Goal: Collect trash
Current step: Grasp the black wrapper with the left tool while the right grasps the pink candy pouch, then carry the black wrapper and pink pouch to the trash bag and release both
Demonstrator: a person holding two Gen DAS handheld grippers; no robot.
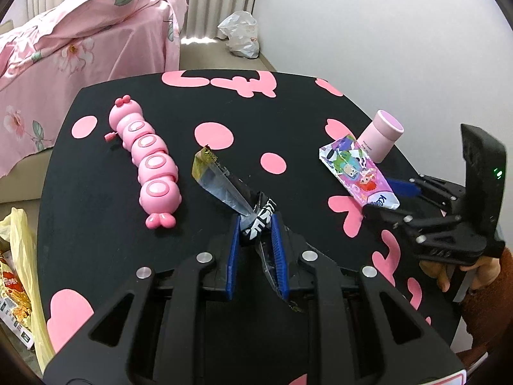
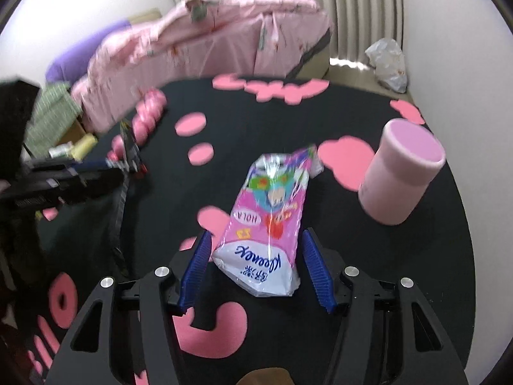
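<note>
Jaws of the right gripper (image 2: 256, 269) stand wide apart astride the near end of the tissue pack (image 2: 267, 221), whose long axis runs straight ahead on the black table (image 2: 320, 304), while the left gripper (image 1: 255, 227) is clamped on a crumpled wrapper (image 1: 221, 186).

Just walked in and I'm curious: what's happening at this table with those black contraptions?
A person is clearing rubbish with two hand-held tongs. The left tongs are shut on a crumpled snack wrapper. The right tongs are open, straddling a Kleenex tissue pack lying on the black table. A pink caterpillar toy and pink cylindrical container sit untouched.
</note>
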